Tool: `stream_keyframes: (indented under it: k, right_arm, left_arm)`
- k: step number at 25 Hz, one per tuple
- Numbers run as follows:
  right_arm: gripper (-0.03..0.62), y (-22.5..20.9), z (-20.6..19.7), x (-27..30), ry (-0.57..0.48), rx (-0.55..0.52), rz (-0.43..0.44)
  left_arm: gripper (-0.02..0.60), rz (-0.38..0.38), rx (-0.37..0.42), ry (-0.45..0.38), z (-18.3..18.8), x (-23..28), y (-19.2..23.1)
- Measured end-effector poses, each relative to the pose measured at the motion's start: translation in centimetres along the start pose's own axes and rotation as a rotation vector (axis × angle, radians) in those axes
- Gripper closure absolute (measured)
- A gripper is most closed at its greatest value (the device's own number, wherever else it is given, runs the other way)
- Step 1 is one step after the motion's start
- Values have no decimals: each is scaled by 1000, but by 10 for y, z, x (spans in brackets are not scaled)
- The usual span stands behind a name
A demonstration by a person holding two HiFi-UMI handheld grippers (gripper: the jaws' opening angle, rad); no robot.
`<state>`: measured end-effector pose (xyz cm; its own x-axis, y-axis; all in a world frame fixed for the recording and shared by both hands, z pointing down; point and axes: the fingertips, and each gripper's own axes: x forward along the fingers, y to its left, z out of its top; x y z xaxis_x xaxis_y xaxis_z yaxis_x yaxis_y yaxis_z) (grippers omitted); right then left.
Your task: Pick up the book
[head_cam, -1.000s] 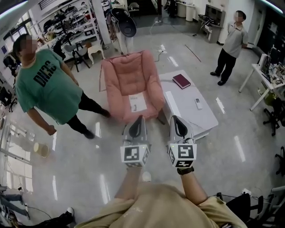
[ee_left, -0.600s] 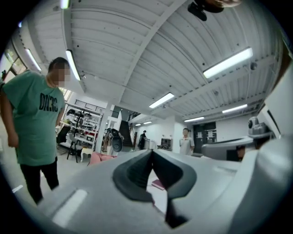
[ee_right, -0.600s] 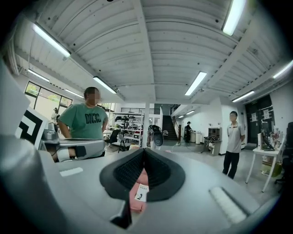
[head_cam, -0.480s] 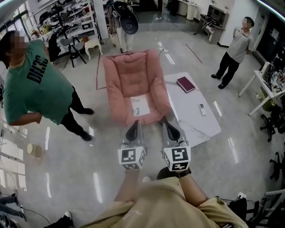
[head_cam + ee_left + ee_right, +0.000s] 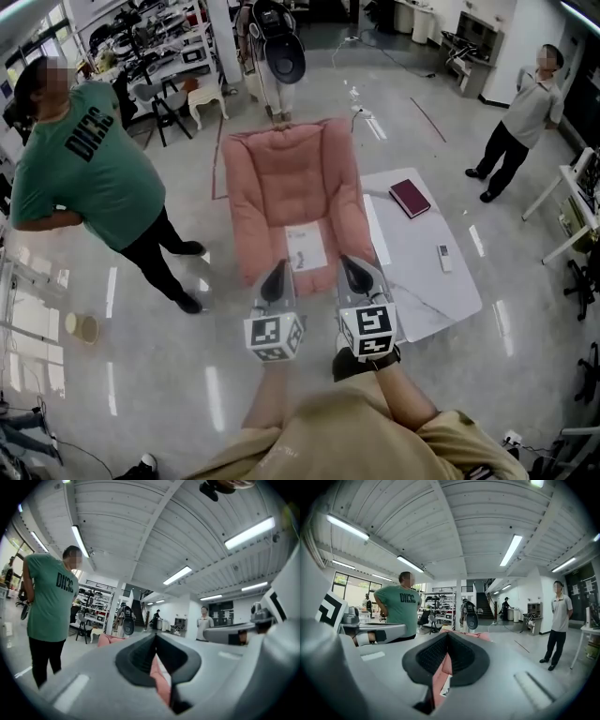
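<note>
A dark red book (image 5: 410,198) lies closed at the far end of a low white table (image 5: 427,281), right of a pink armchair (image 5: 292,178). Both grippers are held side by side in front of me, short of the armchair's front edge and well apart from the book. My left gripper (image 5: 276,279) (image 5: 155,637) is shut with nothing in it. My right gripper (image 5: 354,275) (image 5: 447,634) is also shut and empty. In both gripper views only pink cushion shows past the jaws; the book is not visible there.
A white sheet of paper (image 5: 306,247) lies on the armchair seat, and a small remote (image 5: 444,258) on the table. A person in a green shirt (image 5: 84,178) stands at the left, another person (image 5: 525,117) at the far right. Shelves and chairs line the back.
The armchair and table have come closer and shifted right in the head view as both grippers travelled forward together. The person in green has turned away. Both jaws stayed shut.
</note>
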<state>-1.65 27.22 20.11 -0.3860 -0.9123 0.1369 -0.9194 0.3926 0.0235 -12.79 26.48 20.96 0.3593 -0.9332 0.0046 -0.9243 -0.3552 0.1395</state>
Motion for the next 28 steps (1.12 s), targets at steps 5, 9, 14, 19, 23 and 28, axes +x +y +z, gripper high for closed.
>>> stream_keyframes:
  k: [5, 9, 14, 19, 23, 28]
  right_arm:
    - [589, -64, 16, 73, -13, 13, 21]
    - [589, -100, 3, 127, 38, 38, 56]
    - [589, -142, -46, 179, 139, 83, 112]
    - [589, -159, -121, 231, 273, 192, 124]
    - [589, -161, -200, 264, 427, 228, 128]
    - [589, -159, -301, 309, 617, 314, 102]
  left_arm:
    - [580, 14, 20, -1, 7, 89, 1]
    - [580, 46, 15, 65, -13, 145, 14]
    - [580, 86, -19, 181, -62, 196, 28]
    - [580, 112, -35, 352, -139, 224, 63]
    - [580, 123, -100, 489, -207, 244, 92]
    - [580, 68, -149, 670, -292, 273, 127]
